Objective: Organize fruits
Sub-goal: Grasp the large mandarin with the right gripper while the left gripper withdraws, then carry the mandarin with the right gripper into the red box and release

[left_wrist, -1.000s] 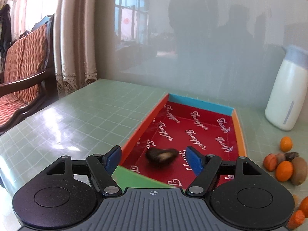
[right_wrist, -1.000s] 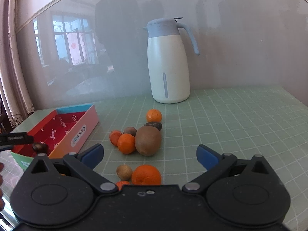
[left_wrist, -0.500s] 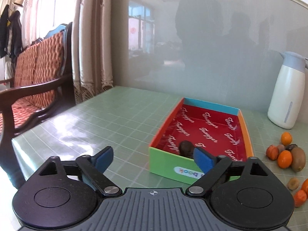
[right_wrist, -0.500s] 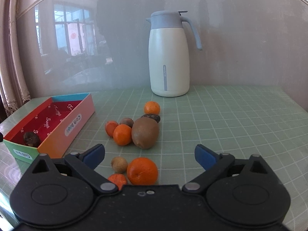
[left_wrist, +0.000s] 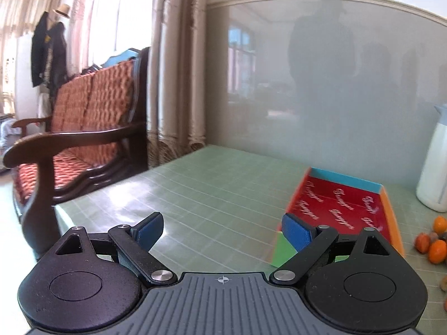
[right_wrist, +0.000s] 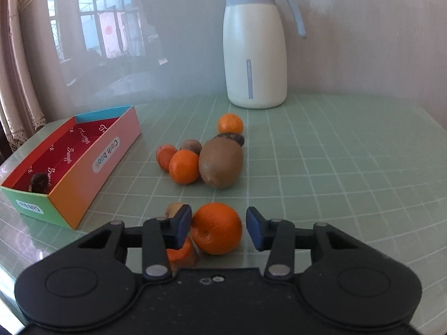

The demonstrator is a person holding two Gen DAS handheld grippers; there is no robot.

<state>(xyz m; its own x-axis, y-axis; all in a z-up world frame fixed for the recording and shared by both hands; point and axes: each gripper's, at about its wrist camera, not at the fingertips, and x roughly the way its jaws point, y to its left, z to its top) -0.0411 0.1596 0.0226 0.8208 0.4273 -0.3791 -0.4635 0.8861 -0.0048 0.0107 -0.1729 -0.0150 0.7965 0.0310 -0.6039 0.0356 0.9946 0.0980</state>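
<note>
The right gripper (right_wrist: 218, 225) has dropped, jaws closing around the orange (right_wrist: 216, 228); the left gripper (left_wrist: 223, 227) has widened and backed off the box (left_wrist: 392, 220), now beyond its right jaw

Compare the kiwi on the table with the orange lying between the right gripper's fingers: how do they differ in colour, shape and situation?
The kiwi is dull brown and egg-shaped; the orange is bright and round. The kiwi leans against other fruit further back, with no gripper near it. The orange lies nearer, between the fingers of the right gripper, whose jaws are closing without both pads pressing it yet. Both rest on the green gridded table, outside the box.
</note>
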